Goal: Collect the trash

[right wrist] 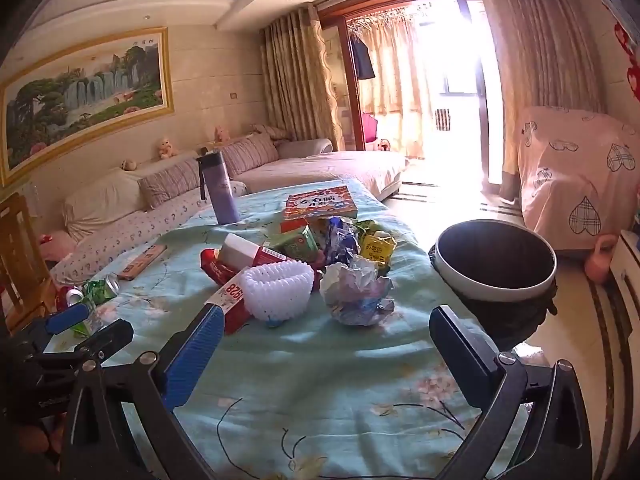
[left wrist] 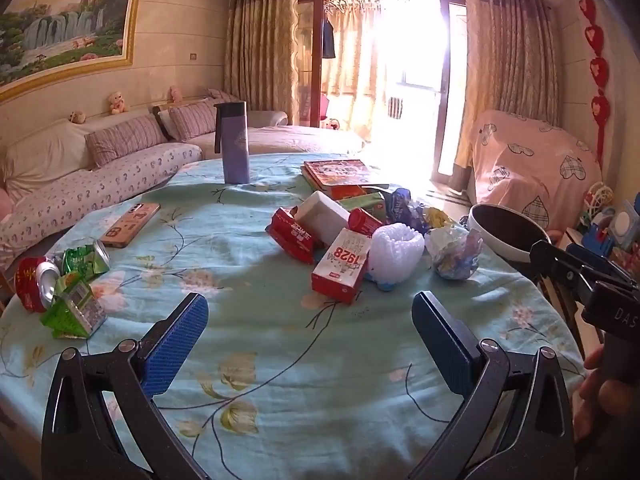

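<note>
A round table (left wrist: 280,360) covered in a pale green flowered cloth fills the lower half of both views.

In the left wrist view, at the far left edge of the table, crushed cans (left wrist: 40,280) and a green carton (left wrist: 76,312) lie bunched together. Just above and to their right rests a phone (left wrist: 130,225). A tall purple bottle (left wrist: 235,142) stands upright toward the back of the table, upper centre. Along the bottom of the frame, the left gripper (left wrist: 310,344) hangs above bare cloth with its blue fingers spread wide, holding nothing.

Right of centre sits the main heap of trash: a red packet (left wrist: 292,234), a white box (left wrist: 326,216), a red-and-white carton marked 1928 (left wrist: 340,268), a white foam net (left wrist: 396,250), and a crumpled wrapper (left wrist: 454,254), all touching or nearly so. Behind the heap lie books (left wrist: 340,174).

At the right edge of the table, middle right of the frame, is a trash bin (left wrist: 508,236) with a white rim and dark inside.

In the right wrist view, the right gripper (right wrist: 324,348) sits at the bottom of the frame, its fingers likewise wide apart and empty, above cloth just in front of the foam net (right wrist: 276,292) and the crumpled wrapper (right wrist: 356,292). The bin (right wrist: 496,264) is at middle right, beside the table edge.
</note>
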Tool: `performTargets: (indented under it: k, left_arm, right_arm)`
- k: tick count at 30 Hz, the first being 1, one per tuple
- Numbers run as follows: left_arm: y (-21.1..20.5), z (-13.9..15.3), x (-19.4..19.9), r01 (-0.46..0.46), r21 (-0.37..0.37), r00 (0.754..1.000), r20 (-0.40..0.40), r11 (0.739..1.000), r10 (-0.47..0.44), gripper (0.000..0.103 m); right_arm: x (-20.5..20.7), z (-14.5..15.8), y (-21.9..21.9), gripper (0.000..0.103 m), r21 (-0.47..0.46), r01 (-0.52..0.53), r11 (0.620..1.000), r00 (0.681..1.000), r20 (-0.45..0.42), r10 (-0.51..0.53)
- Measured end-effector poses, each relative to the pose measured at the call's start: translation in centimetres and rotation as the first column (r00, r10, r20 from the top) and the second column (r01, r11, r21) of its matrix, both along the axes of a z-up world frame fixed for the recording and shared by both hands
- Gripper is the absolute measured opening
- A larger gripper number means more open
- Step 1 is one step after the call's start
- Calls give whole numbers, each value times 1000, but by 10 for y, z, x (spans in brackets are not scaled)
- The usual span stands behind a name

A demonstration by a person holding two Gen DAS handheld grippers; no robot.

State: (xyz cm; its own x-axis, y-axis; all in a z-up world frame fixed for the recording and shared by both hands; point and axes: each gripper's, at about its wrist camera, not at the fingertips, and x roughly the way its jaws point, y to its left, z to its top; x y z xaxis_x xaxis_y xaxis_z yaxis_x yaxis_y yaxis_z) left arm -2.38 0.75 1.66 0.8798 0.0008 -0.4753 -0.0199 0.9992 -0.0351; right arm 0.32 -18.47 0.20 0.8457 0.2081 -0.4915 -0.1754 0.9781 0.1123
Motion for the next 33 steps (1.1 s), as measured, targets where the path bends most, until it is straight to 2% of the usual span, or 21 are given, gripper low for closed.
performTargets:
  k: [7, 33]
  left_arm:
    - [1, 0, -2, -1, 2, 1000, 1, 1000, 1, 103]
    - [-6, -2, 0, 3, 24, 1000, -7, 1000, -3, 103]
  right_arm:
    - [4, -7, 0, 103, 10, -1, 1000, 1000, -30, 2]
    - [2, -9, -1, 103, 34, -14, 999, 999, -40, 15]
